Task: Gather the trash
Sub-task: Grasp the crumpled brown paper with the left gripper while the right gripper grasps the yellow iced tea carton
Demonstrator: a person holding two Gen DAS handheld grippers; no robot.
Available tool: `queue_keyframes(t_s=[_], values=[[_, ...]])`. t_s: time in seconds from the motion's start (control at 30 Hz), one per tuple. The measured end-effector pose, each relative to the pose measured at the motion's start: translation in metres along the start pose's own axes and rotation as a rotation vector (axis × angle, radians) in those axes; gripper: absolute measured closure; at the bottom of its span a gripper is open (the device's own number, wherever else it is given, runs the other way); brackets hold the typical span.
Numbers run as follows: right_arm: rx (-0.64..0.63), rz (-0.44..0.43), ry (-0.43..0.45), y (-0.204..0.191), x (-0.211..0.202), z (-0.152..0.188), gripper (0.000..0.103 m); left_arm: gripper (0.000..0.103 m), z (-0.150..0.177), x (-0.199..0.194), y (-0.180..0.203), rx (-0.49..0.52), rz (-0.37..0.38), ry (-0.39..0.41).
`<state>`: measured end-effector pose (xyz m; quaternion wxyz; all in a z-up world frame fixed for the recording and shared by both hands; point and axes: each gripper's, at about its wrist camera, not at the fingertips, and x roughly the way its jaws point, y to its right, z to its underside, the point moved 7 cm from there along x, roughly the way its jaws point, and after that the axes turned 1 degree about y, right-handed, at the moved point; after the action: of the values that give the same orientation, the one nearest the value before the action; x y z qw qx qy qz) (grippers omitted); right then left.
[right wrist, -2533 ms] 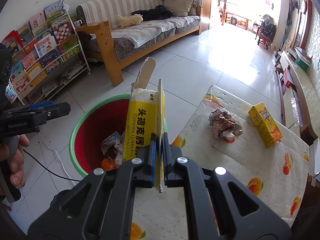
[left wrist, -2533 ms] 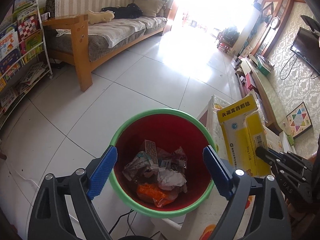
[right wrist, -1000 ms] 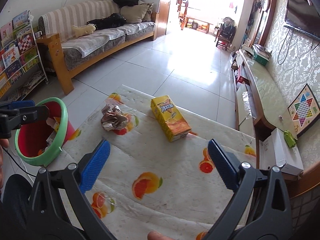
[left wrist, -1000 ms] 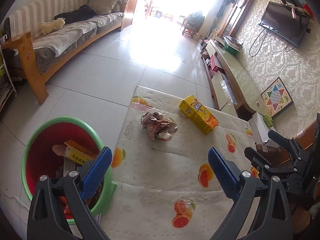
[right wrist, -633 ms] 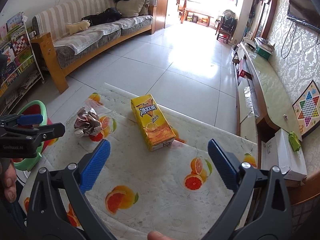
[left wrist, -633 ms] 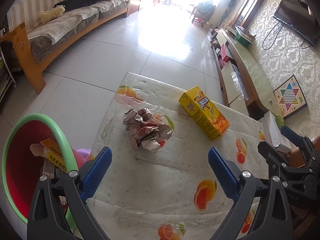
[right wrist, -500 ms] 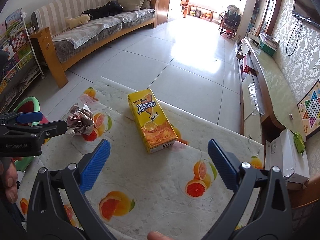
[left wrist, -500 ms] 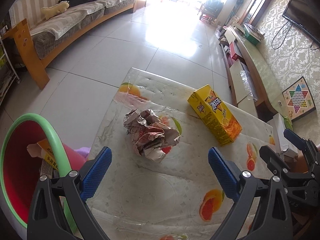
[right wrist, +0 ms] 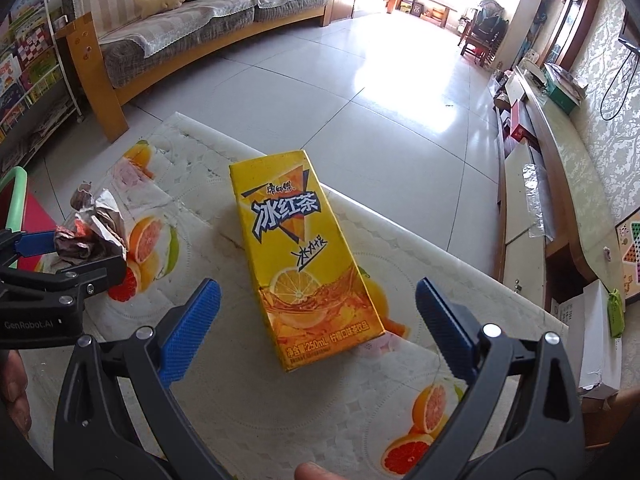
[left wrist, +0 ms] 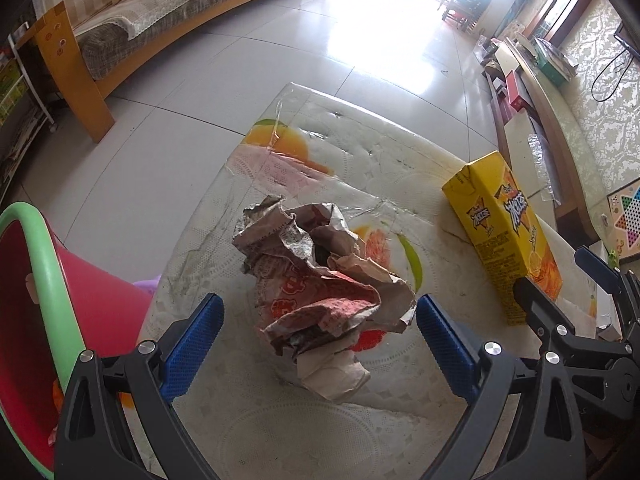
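A crumpled paper wrapper [left wrist: 320,280] lies on the fruit-print table cover [left wrist: 280,432]. My left gripper [left wrist: 320,344] is open with its blue pads on either side of the wrapper's near end. A yellow iced-tea carton [right wrist: 304,256] lies flat to the right; it also shows in the left wrist view [left wrist: 508,232]. My right gripper [right wrist: 318,328] is open, its pads flanking the carton's near end. The wrapper also shows in the right wrist view [right wrist: 92,228]. The red bin with a green rim [left wrist: 36,320] stands left of the table.
A wooden-framed sofa [right wrist: 180,20] and a bookshelf [right wrist: 28,80] stand at the far left across tiled floor. A low TV cabinet [right wrist: 560,152] runs along the right wall. A white box [right wrist: 596,332] sits by the table's right edge.
The right gripper dropped a yellow medicine box into the bin. Both grippers then moved over the table and came closer, left to the wrapper, right to the carton.
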<state>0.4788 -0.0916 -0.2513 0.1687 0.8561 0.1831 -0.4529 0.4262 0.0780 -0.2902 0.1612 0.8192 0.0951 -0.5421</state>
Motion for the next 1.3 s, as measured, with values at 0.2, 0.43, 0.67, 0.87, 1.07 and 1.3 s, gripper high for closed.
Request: queue_keyframes(t_s=[0.2,0.43,0.67,0.87,1.07,1.3], values=[[-0.024,-0.001,-0.035,-0.008,0.02,-0.002,0.02,0.012,-0.001,0.009,0.001,0.0,-0.015,-0.006],[0.012,0.006,-0.05,-0.006,0.017,0.005,0.036,0.047,-0.006,0.005,0.003,0.066,-0.031,0.014],[0.087,0.013,-0.01,0.005,-0.017,0.018,0.039,0.062,-0.008,-0.019,0.006,0.138,-0.002,0.047],[0.114,0.034,0.049,0.008,-0.063,0.024,0.044,0.062,-0.001,-0.056,0.014,0.201,0.022,0.104],[0.168,0.023,-0.011,0.009,-0.076,0.054,0.094,0.062,0.017,-0.083,0.011,0.218,0.042,0.122],[0.262,0.043,0.092,0.027,-0.113,0.082,0.028,0.062,0.043,-0.096,0.009,0.25,0.069,0.128]])
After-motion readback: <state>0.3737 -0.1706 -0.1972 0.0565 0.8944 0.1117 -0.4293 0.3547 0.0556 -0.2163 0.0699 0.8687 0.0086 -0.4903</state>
